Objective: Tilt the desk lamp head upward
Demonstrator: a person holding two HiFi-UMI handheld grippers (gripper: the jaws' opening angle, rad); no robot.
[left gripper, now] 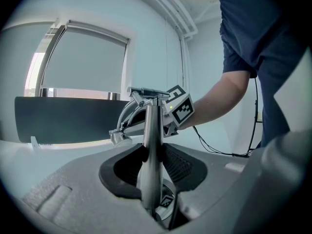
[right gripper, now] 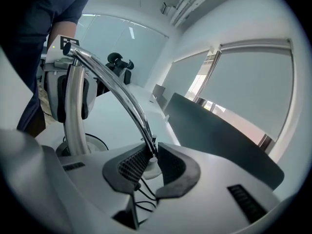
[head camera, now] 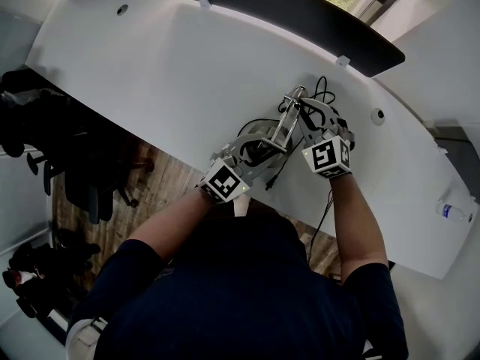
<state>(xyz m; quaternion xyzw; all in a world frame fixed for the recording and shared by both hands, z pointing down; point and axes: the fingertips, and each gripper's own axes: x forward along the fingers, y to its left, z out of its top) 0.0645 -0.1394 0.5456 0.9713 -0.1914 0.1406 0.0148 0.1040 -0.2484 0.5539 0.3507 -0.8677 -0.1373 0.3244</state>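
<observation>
Left gripper (left gripper: 152,156) is clamped on the upright post (left gripper: 149,126) of the lamp (head camera: 285,126), pads pressing both sides low down. That's the anchor, so hold it firm or the base may skate on the desk (head camera: 150,73). Right gripper (right gripper: 150,156) sits narrow on the thin curved arm (right gripper: 114,89), pinching it just above the head (right gripper: 150,169), which droops at the arm's far end. The lift looks best as a slow upward swing about the joint at the post's top rather than a straight pull, because slim chrome like that could slip through the pads. The right gripper view gives the pinch point close up. The head view hides it behind the marker cubes, but shows the lamp near the desk's front edge, with a cable (head camera: 324,90) looped just behind.
</observation>
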